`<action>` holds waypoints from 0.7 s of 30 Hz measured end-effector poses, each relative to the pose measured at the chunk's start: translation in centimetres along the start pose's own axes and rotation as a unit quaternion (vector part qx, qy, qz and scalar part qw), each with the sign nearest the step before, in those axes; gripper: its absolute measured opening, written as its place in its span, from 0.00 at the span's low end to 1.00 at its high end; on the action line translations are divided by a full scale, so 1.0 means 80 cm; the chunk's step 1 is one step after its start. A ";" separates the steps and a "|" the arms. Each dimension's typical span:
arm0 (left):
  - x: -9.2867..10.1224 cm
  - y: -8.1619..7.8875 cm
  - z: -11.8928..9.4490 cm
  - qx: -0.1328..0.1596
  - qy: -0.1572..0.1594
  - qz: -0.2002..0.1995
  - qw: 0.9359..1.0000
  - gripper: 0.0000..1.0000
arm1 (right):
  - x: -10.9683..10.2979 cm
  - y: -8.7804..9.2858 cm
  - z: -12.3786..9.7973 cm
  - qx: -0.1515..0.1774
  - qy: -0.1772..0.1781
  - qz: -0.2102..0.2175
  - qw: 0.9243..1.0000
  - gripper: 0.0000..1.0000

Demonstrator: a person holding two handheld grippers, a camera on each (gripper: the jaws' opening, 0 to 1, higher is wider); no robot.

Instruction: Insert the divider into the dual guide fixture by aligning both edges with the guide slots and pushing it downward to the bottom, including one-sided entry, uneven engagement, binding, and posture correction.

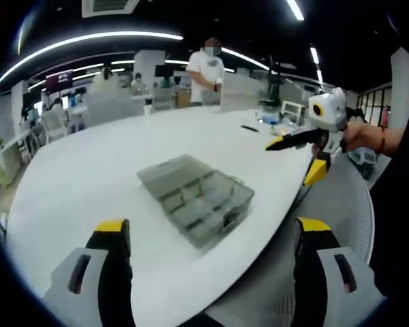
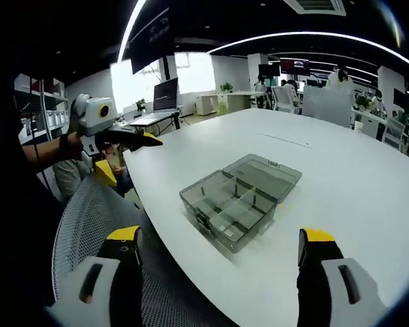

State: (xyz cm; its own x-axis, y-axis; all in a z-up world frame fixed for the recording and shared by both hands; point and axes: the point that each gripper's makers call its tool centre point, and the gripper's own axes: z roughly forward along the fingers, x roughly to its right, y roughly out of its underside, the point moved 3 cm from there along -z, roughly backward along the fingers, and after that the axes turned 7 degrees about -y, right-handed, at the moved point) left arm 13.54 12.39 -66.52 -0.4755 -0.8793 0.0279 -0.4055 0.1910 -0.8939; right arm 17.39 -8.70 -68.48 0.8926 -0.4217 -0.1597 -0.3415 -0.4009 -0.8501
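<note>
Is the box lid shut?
No: in the right gripper view the box lies on the table with its lid folded back, compartments exposed.

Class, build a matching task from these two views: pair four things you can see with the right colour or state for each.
Things:
1. organiser box
2. round table
3. left tool
4. mesh chair

States:
A. white top
B. grey, beside the table edge
C. translucent grey, lid open
D. jaws wide apart, holding nothing

Pairs: 1-C, 2-A, 3-D, 4-B
</note>
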 end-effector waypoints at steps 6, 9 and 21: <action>-0.005 0.004 0.001 -0.009 -0.005 0.009 1.000 0.99 | -0.003 0.001 0.006 0.005 -0.004 0.008 1.000 0.93; -0.006 0.003 0.000 -0.007 -0.002 0.006 1.000 0.99 | -0.004 0.002 0.009 0.002 -0.009 0.013 1.000 0.93; -0.008 0.007 0.000 -0.013 -0.003 0.010 1.000 0.98 | -0.003 -0.002 0.009 0.000 -0.007 0.007 1.000 0.92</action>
State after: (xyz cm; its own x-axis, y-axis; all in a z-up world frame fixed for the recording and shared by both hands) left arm 13.65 13.07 -67.05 -0.4787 -0.8780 0.0061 -0.4152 0.2202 -0.8827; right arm 17.42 -7.93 -68.70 0.8915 -0.4162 -0.1789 -0.3546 -0.3954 -0.8473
